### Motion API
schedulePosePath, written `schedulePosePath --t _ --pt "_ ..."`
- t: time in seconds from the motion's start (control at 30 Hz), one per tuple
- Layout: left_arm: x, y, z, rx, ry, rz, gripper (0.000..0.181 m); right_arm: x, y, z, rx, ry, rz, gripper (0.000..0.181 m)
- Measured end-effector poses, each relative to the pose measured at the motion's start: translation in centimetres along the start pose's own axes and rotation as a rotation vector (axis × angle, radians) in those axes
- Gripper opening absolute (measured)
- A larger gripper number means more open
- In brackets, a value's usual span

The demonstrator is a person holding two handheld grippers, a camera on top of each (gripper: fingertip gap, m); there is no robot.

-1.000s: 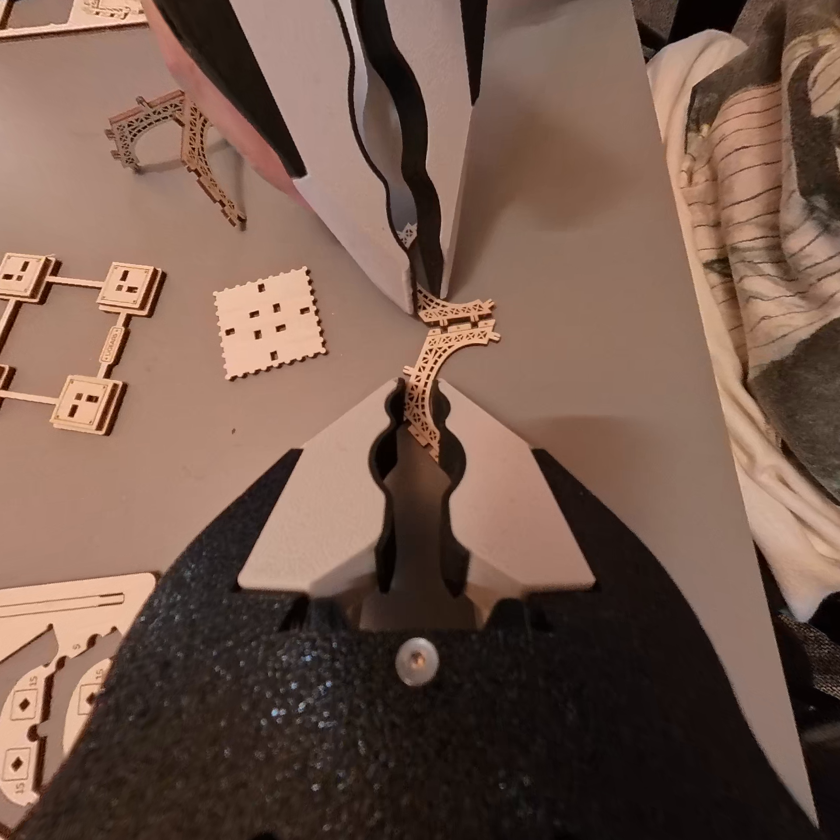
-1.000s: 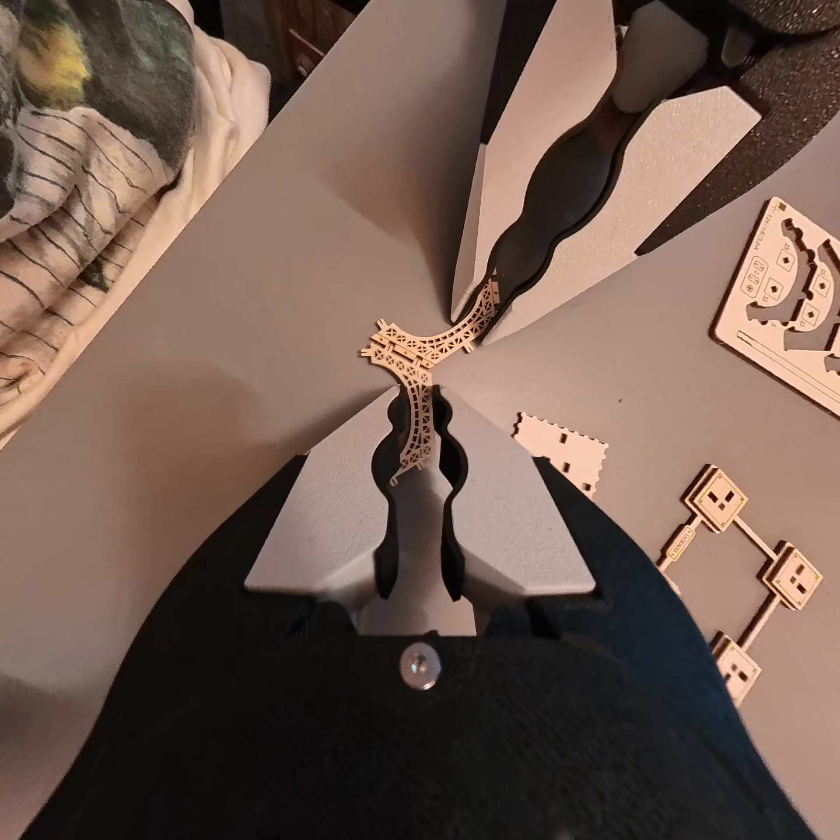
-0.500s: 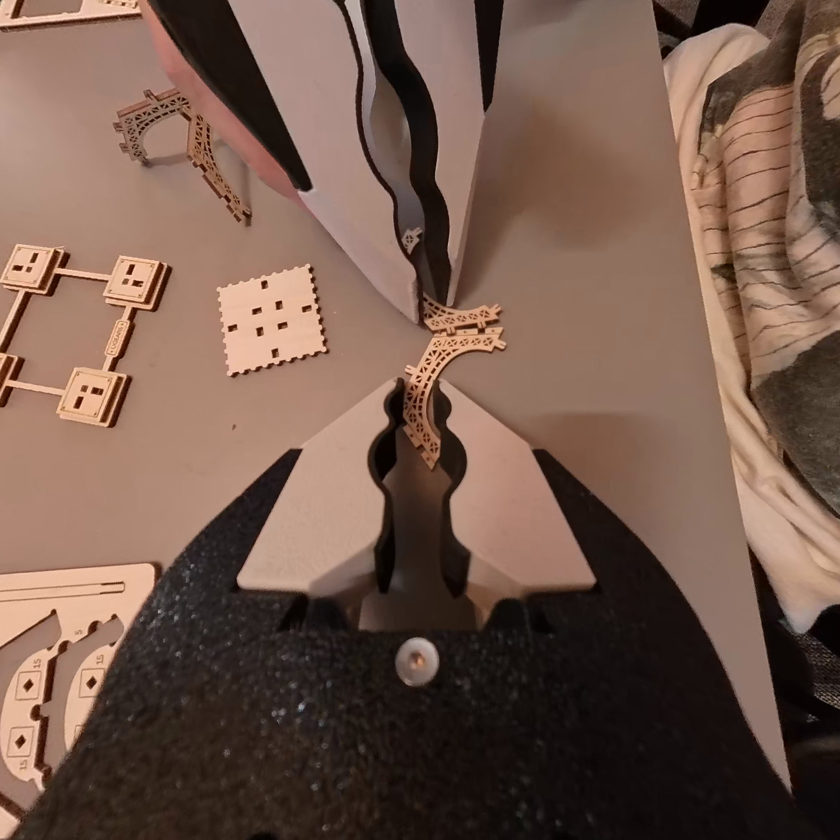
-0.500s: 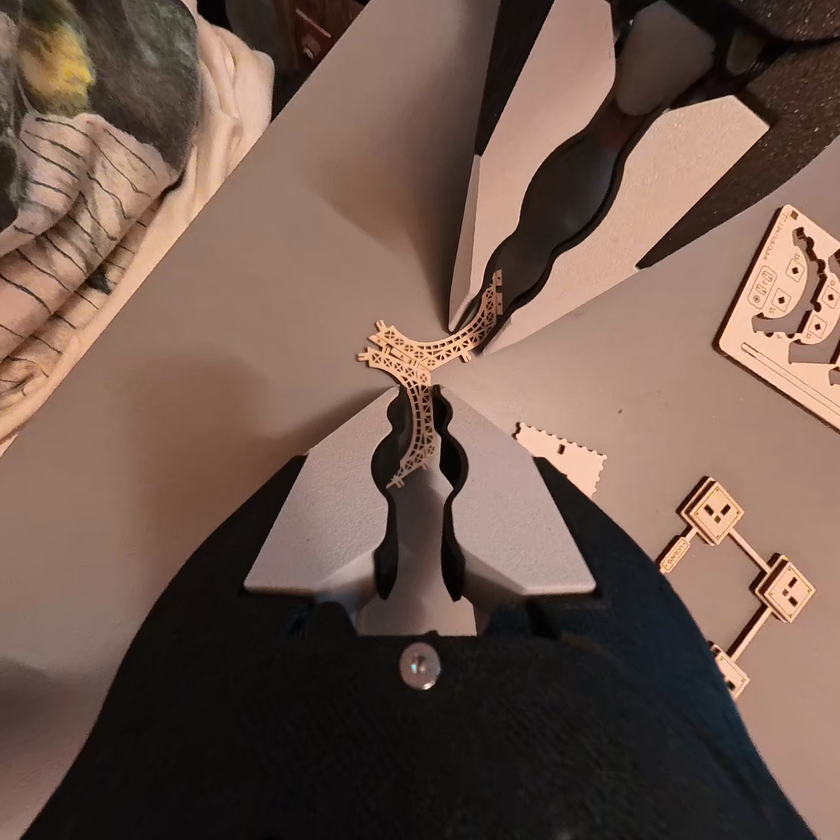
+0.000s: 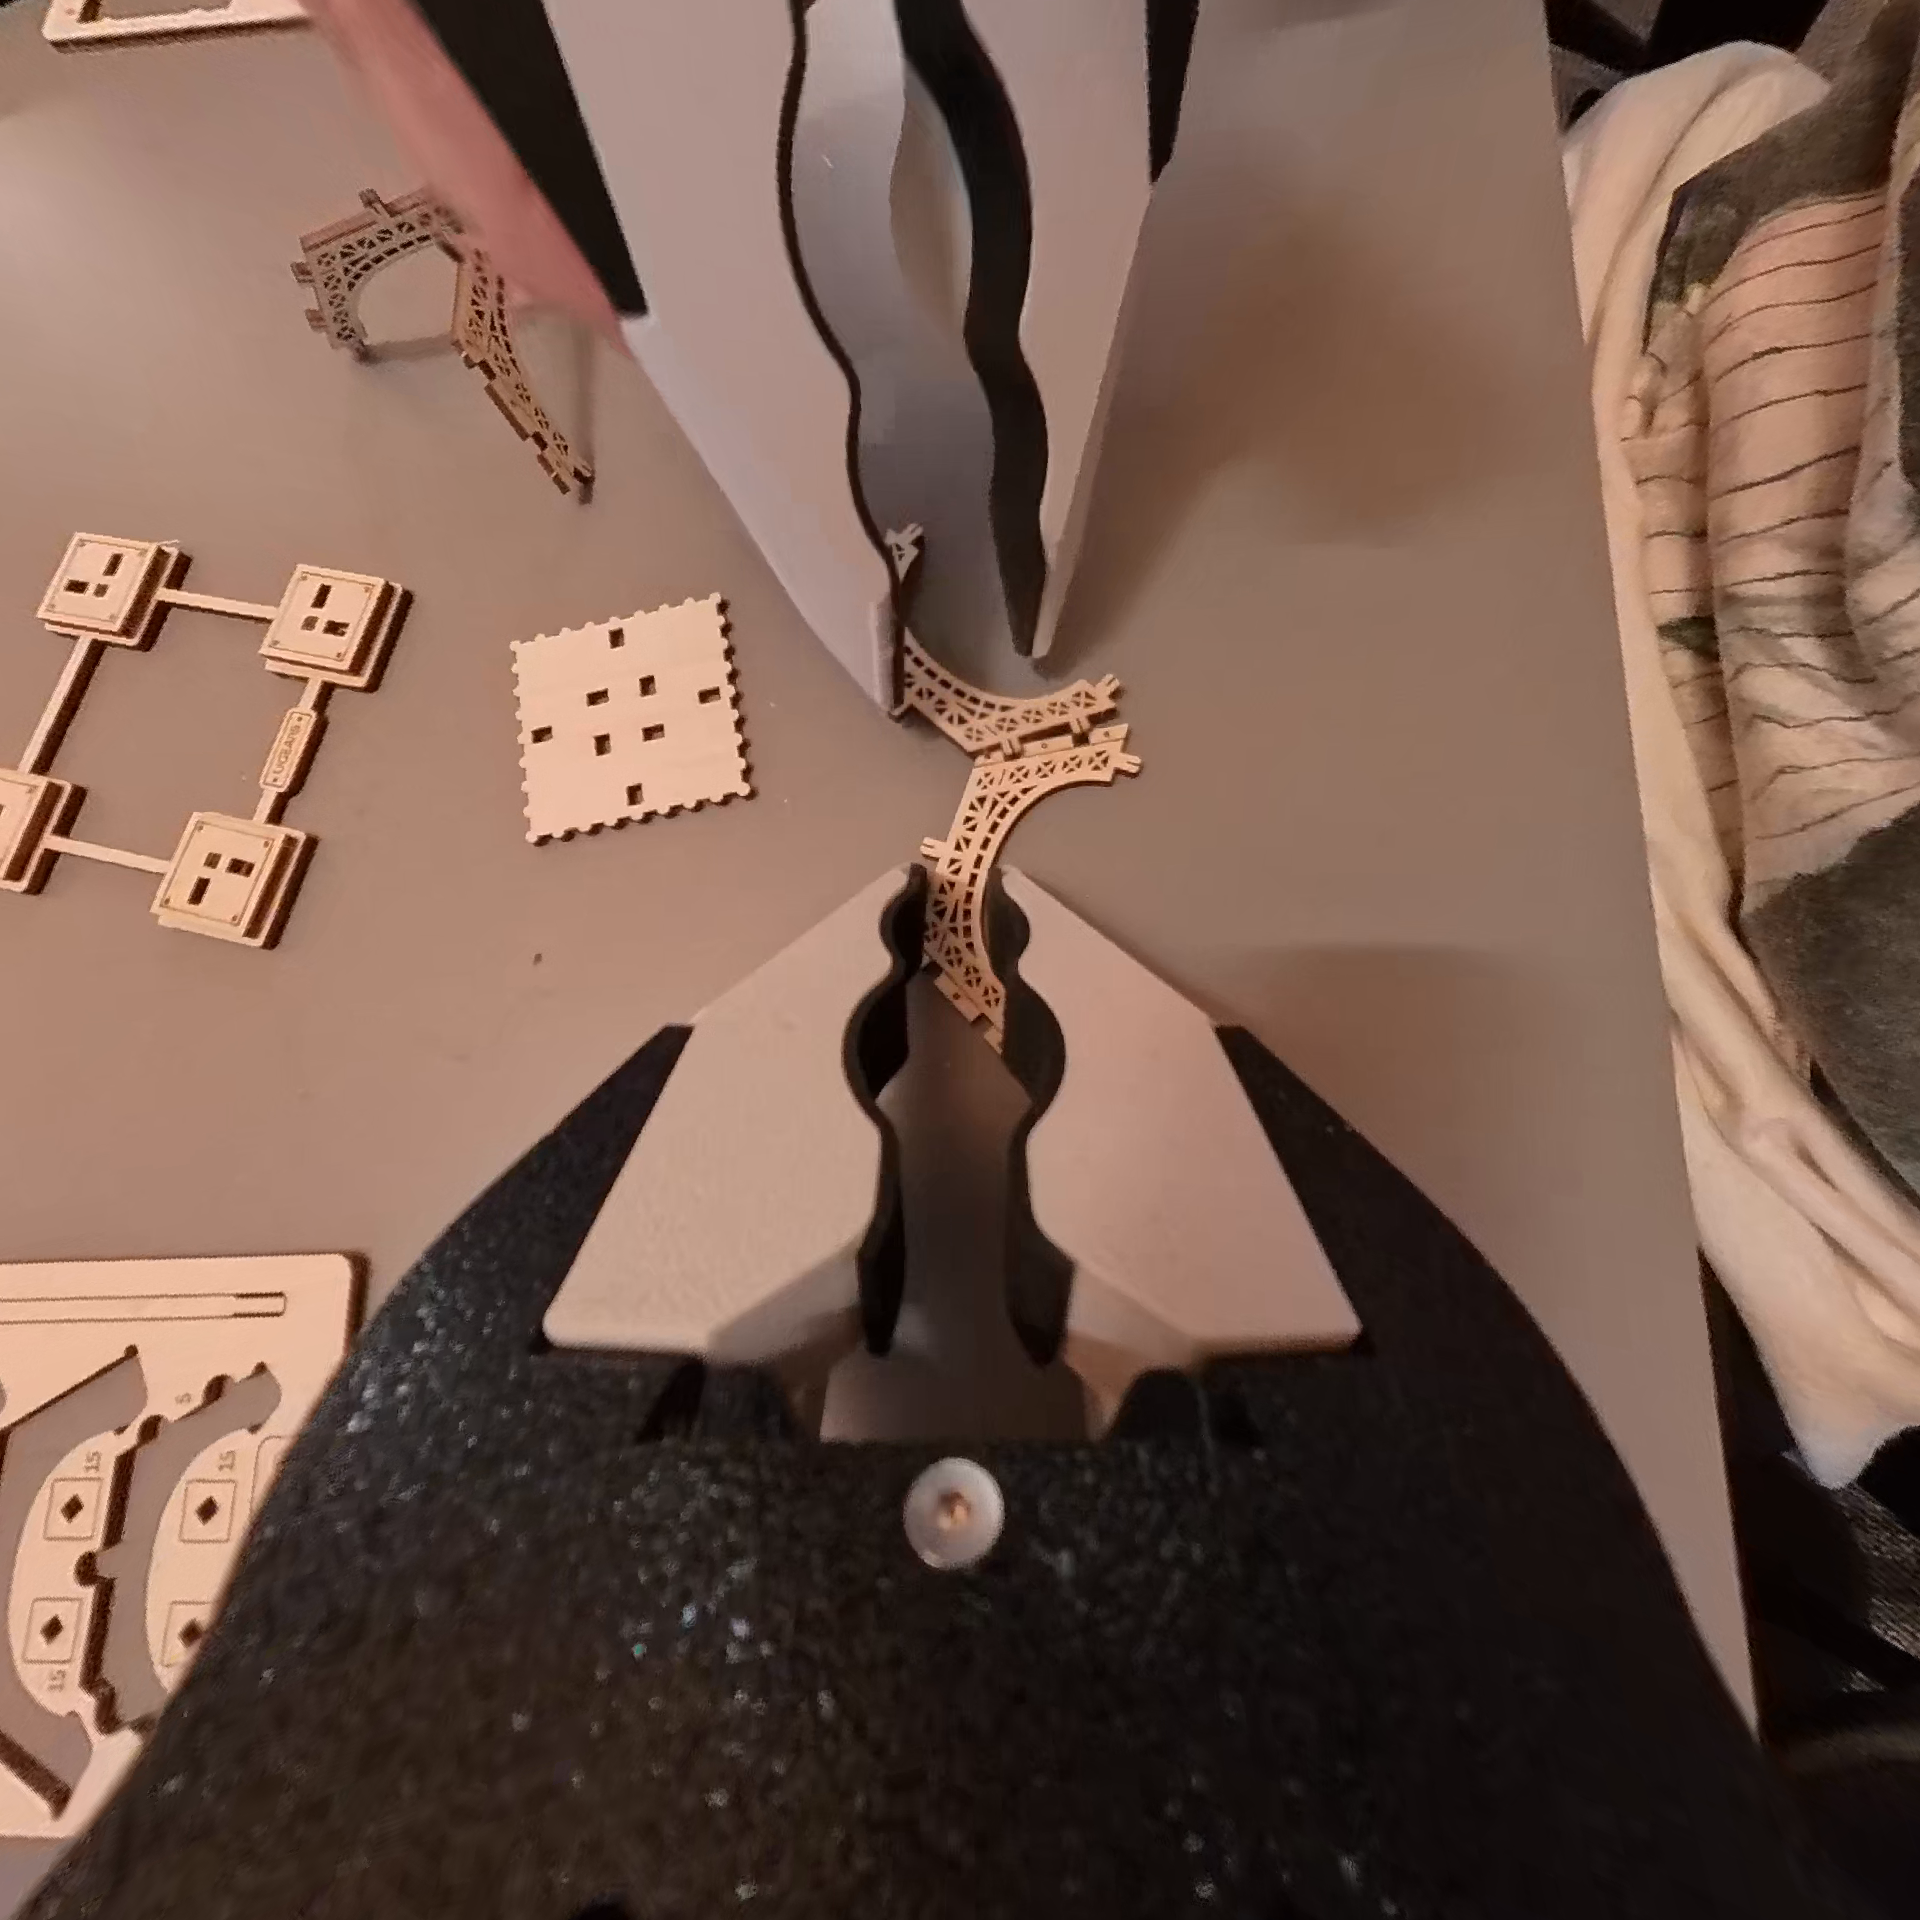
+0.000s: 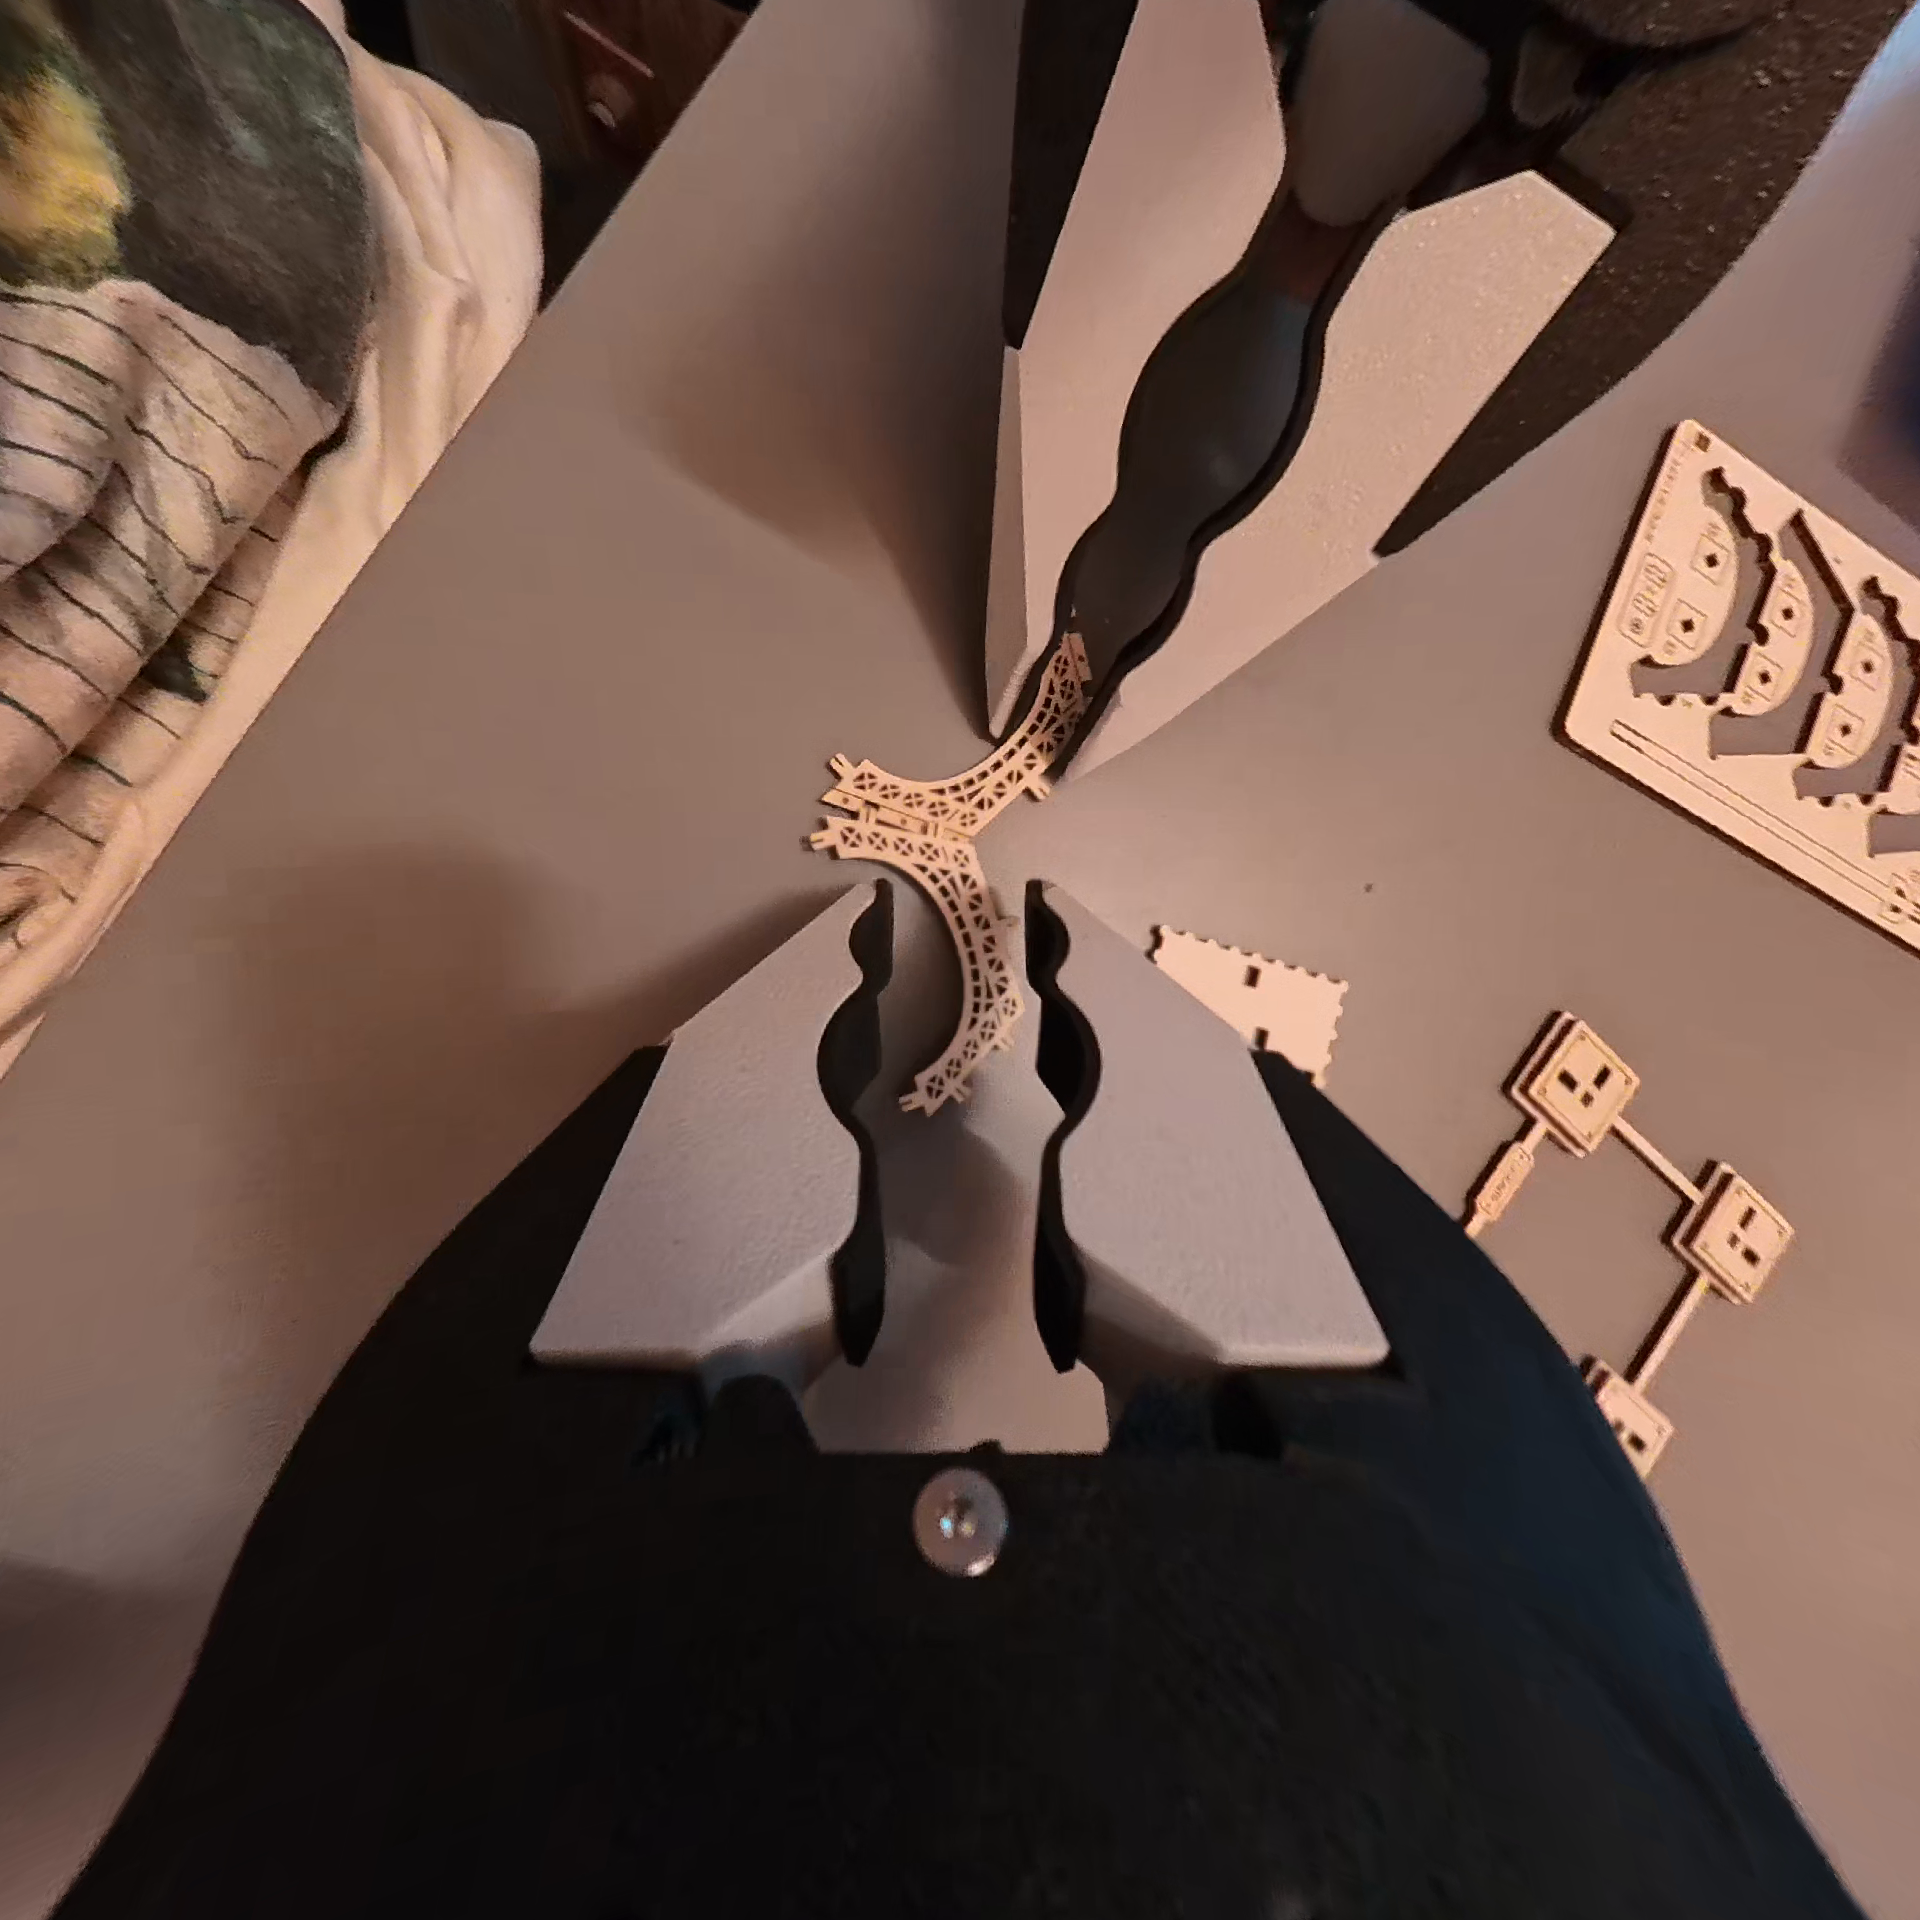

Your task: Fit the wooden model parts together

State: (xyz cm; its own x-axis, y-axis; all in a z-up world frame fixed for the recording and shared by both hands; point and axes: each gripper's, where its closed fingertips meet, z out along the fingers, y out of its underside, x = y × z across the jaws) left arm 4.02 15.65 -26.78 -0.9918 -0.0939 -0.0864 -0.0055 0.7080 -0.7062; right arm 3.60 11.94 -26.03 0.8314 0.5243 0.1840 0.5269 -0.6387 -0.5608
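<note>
Two curved wooden lattice legs meet at their top ends just above the grey table. My left gripper [image 5: 961, 883] is shut on the lower end of one leg [image 5: 997, 821]. My right gripper [image 6: 956, 894] is open; the other leg [image 6: 971, 966] hangs loose between its jaws, near the right finger. In the left wrist view the right gripper [image 5: 961, 649] comes in from the top, with that leg [image 5: 997, 712] leaning against its left finger. In the right wrist view the left gripper [image 6: 1044, 743] grips its leg [image 6: 997, 790] from the top.
A square slotted plate [image 5: 634, 717], a four-pad wooden frame [image 5: 177, 727], a standing arch assembly [image 5: 436, 301] and a part sheet [image 5: 125, 1475] lie to the left. The table edge runs down the right, with crumpled cloth [image 5: 1766, 727] beyond it. The tips of one gripper are about 5 centimeters away from the tips of the other. About 6 centimeters separates my right fingertips from the square slotted plate [image 5: 634, 717].
My right gripper has opened and let go of its lattice leg, which stays attached to the leg in my left gripper. The left gripper keeps its hold.
</note>
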Motion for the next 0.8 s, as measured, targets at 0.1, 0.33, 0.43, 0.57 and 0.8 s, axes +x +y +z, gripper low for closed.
schedulePosePath --t 0.1,0.33,0.43,0.57,0.8 --pt "0.0 0.0 0.0 -0.002 -0.034 -0.035 0.008 -0.4 0.1 -0.7 -0.010 0.074 0.026 0.018" --pt "-0.1 0.2 -0.2 -0.046 -0.203 -0.266 0.009 -0.8 0.1 -1.8 0.040 0.312 0.272 0.024" --pt "0.0 0.5 -0.5 -0.063 -0.275 -0.374 0.009 -1.0 -0.3 -1.5 0.062 0.391 0.338 0.025" --pt "0.2 0.7 -0.7 -0.075 -0.327 -0.479 0.010 -0.4 -0.1 -1.4 0.089 0.492 0.430 0.028" --pt "0.5 0.6 -0.8 -0.055 -0.379 -0.565 0.016 0.0 -0.4 -1.4 0.174 0.506 0.512 0.031"
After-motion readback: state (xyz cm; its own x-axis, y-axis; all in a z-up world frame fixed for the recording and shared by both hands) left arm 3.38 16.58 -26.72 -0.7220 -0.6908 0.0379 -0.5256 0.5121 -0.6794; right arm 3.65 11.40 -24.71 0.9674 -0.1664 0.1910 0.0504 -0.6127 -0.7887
